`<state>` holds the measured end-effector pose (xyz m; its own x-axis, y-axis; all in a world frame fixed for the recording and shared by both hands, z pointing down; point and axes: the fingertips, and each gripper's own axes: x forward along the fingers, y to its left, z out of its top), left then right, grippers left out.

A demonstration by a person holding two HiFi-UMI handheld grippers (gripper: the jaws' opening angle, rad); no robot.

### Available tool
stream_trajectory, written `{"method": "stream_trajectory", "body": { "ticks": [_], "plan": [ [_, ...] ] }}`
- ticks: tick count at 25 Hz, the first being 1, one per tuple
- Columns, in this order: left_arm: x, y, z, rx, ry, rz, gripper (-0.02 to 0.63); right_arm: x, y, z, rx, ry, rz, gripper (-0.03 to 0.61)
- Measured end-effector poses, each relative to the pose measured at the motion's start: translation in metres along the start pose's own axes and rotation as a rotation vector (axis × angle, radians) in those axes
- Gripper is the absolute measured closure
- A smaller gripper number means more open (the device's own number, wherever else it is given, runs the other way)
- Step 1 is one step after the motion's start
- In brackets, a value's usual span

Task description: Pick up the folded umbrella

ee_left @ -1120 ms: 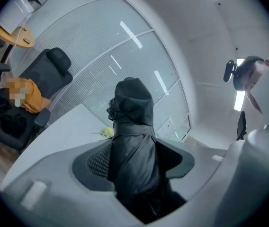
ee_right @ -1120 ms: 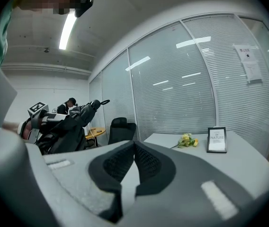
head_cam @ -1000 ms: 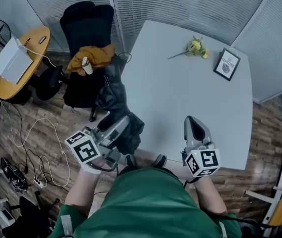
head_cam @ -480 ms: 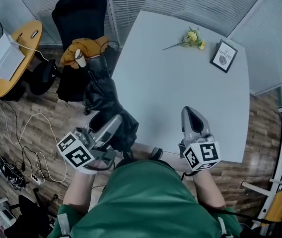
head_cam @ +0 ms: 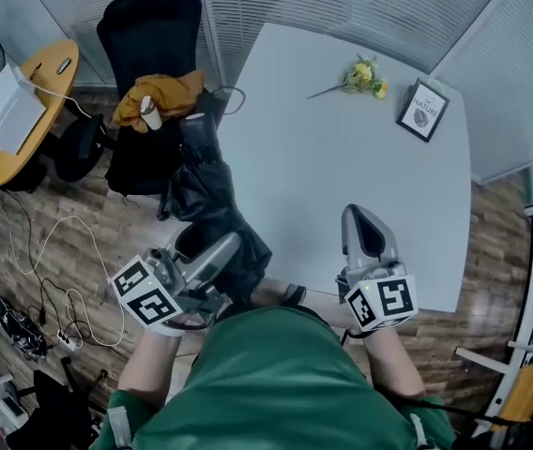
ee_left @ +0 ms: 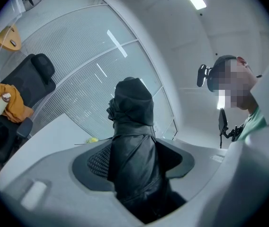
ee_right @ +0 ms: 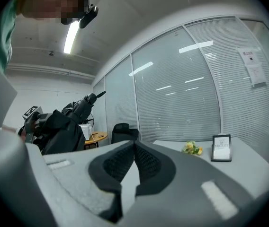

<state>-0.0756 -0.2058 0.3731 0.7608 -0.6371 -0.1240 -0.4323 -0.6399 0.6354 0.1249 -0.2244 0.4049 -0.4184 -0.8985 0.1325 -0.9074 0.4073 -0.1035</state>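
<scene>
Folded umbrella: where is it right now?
In the head view, the folded umbrella is at the left, clamped in the left claw beside the left edge of the white table, its far end toward the black office chair.

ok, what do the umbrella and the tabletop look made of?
The umbrella: black fabric, probably nylon or polyester, going by its slight sheen and soft crumpled folds. The tabletop: smooth matte pale surface, likely laminate, with even colour and no visible grain.

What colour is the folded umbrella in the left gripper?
Black. The folded umbrella shows best in the left gripper view.
</scene>
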Motion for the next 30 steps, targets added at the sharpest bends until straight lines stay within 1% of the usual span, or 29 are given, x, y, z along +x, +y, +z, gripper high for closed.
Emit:
{"method": "stream_trajectory", "body": {
  "ticks": [4, 16, 30],
  "plan": [
    [0.002, -0.002, -0.004, -0.004, 0.005, -0.014, 0.337, -0.001, 0.000, 0.001, 0.000, -0.007, 0.009, 0.575],
    [0.003, -0.013, -0.016, -0.002, 0.021, -0.006, 0.337, -0.015, -0.005, 0.001, 0.000, -0.015, 0.007, 0.575],
    [0.003, -0.014, -0.014, 0.011, 0.024, -0.010, 0.337, -0.015, -0.002, 0.004, -0.006, -0.021, 0.010, 0.575]
  ]
}}
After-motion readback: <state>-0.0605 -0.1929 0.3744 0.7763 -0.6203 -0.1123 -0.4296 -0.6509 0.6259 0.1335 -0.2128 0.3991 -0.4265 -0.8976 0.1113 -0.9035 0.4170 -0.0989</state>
